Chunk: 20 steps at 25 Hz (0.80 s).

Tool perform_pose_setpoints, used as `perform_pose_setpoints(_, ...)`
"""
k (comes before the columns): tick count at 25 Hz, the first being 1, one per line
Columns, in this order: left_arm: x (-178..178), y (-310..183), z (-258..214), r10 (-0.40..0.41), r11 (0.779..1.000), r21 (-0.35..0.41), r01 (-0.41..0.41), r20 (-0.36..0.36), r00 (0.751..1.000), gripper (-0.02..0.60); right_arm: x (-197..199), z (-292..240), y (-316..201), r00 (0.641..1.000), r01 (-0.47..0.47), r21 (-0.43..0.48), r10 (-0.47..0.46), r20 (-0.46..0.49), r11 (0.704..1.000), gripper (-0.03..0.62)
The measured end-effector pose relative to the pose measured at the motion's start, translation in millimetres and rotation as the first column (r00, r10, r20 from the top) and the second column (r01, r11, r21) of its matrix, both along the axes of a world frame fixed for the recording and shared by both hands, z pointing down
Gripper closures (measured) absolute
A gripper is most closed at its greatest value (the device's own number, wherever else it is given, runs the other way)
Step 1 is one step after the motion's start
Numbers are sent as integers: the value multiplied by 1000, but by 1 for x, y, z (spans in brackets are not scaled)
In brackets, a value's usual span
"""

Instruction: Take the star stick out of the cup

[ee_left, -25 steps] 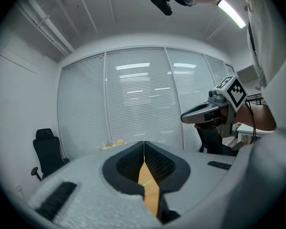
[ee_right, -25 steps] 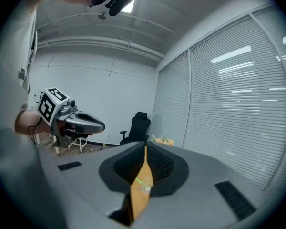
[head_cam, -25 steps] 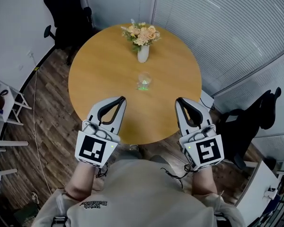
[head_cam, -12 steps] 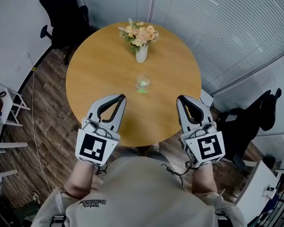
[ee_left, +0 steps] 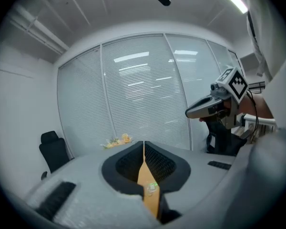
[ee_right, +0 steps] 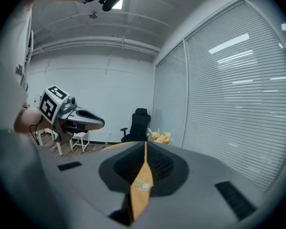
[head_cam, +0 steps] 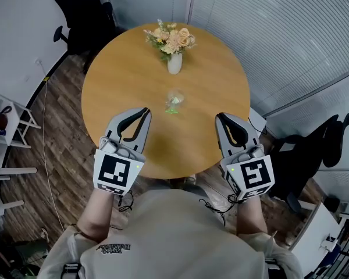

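Note:
A small clear cup (head_cam: 174,102) with a green star stick inside stands near the middle of the round wooden table (head_cam: 116,80). My left gripper (head_cam: 146,111) hovers over the table's near edge, left of the cup and short of it, shut and empty. My right gripper (head_cam: 219,117) hovers at the near right edge, also shut on nothing. In the left gripper view the cup (ee_left: 151,188) shows small and low, behind the closed jaws of the left gripper (ee_left: 143,145). The right gripper view shows the cup (ee_right: 142,184) the same way behind the right gripper (ee_right: 145,145).
A white vase of peach flowers (head_cam: 174,51) stands at the table's far side, beyond the cup. A black office chair (head_cam: 81,10) is at the far left, another chair (head_cam: 314,150) at the right. White stools (head_cam: 6,127) sit on the wood floor at left.
Both grippers have crept a little forward toward the cup, still shut. The cup and the vase have not moved.

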<state>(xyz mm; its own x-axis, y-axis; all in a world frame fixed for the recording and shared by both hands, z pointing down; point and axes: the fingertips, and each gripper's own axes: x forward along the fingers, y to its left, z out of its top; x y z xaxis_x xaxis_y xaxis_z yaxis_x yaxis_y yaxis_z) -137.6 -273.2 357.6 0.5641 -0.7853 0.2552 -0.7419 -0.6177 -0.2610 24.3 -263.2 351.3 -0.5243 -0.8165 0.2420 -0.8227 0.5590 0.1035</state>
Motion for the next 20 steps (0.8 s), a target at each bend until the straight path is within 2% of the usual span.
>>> perform_pose_setpoints(3,8,-9,11,26,1000,-17,-25,74,997,557,4,5,-5,1000,12,-10,-12,-1,1000,559)
perform_pose_setpoints(6,16,-16,34,57,994,-98,-44,133,990,549,6,11,-11,1000,22,-21,-22,-1,1000,558)
perform_pose_setpoints(7,18,-18,44,65,991,-126,-47,150,987,526,7,14,-13,1000,25,-28,-25,-2,999,559)
perform_pose_setpoints(8,21,-20,53,78,987,-149,-52,171,982,471,7,17,-14,1000,28,-36,-28,-4,999,559)
perform_pose_setpoints(9,25,-23,63,94,984,-166,-62,195,976,442,8,21,-16,999,32,-45,-32,-6,998,559)
perform_pose_setpoints(17,42,-42,131,194,964,-247,-104,377,906,400,11,50,-24,998,51,-120,-56,-32,991,559)
perform_pose_setpoints(20,46,-42,158,238,945,-305,-118,392,889,391,13,58,-26,998,54,-137,-59,-36,989,559)
